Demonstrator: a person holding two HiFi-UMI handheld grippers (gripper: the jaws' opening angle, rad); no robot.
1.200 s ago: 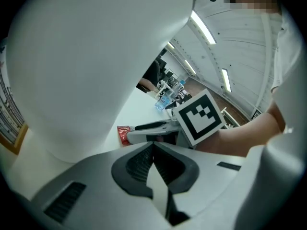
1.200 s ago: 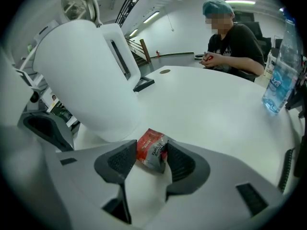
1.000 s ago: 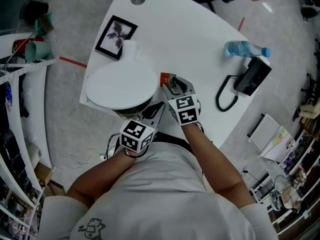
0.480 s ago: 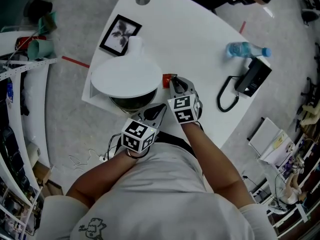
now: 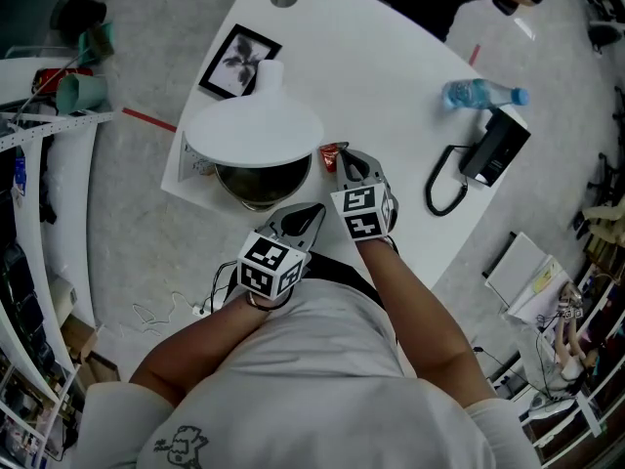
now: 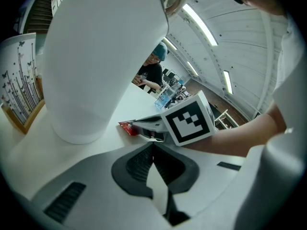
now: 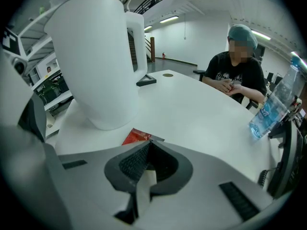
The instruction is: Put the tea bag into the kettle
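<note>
One red tea bag point(image 7: 135, 136) lies on the white table point(image 7: 201, 114), just beside the white kettle point(image 7: 98, 56). The right hand-held gripper point(image 7: 149, 143) has just been closing its jaws, and now they pinch the near edge of the tea bag. The left hand-held gripper point(image 6: 153, 146) is close by, near the kettle too, with its jaws pressed together and nothing in them. A water bottle point(image 7: 274, 104) is well apart, across the table.

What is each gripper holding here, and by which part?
Right gripper, jaws just closed, pinches the tea bag by its near edge. Left gripper is shut on nothing.
</note>
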